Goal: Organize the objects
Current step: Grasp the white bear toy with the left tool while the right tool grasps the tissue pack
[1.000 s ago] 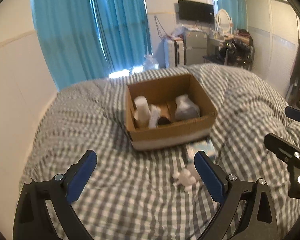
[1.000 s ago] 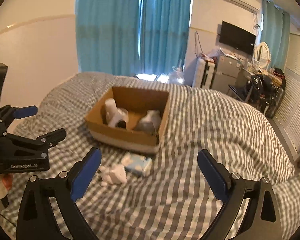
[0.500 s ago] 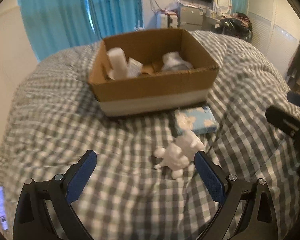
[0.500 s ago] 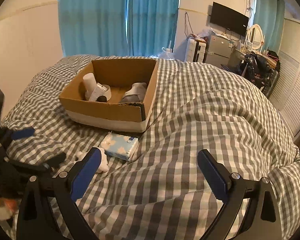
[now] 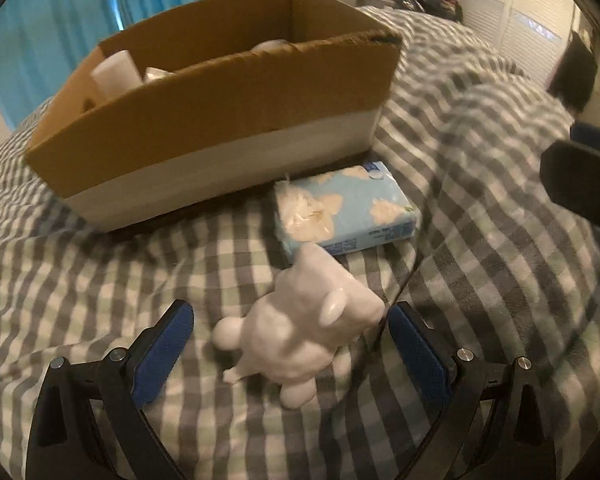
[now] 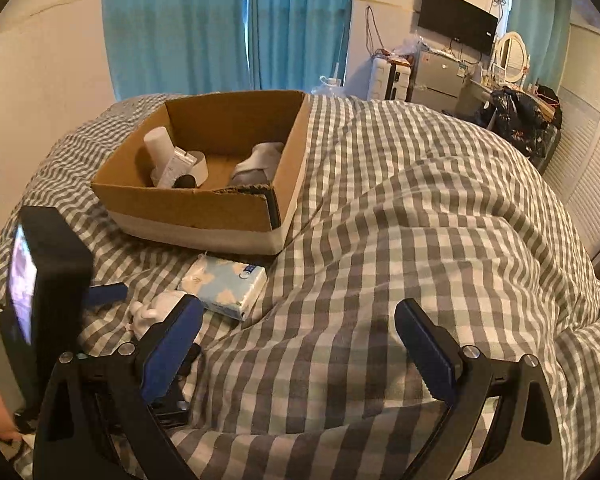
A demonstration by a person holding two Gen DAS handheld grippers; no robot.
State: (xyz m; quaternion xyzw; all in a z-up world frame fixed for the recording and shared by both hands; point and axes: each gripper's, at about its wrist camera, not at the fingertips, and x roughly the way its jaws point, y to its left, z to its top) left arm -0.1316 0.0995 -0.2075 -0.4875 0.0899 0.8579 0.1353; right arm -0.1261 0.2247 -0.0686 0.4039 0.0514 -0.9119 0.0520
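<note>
Checkered bedspread (image 6: 380, 240) fills both views. Cardboard box (image 5: 220, 120) upper centre of left view. Tissue pack (image 5: 344, 208) centre, just before box. White toy figure (image 5: 300, 336) lower centre, between spread-wide fingers of left gripper (image 5: 290, 344), held low over bed. Right gripper (image 6: 300, 344) wide apart, nothing held, hovering over bare bedspread.
</note>
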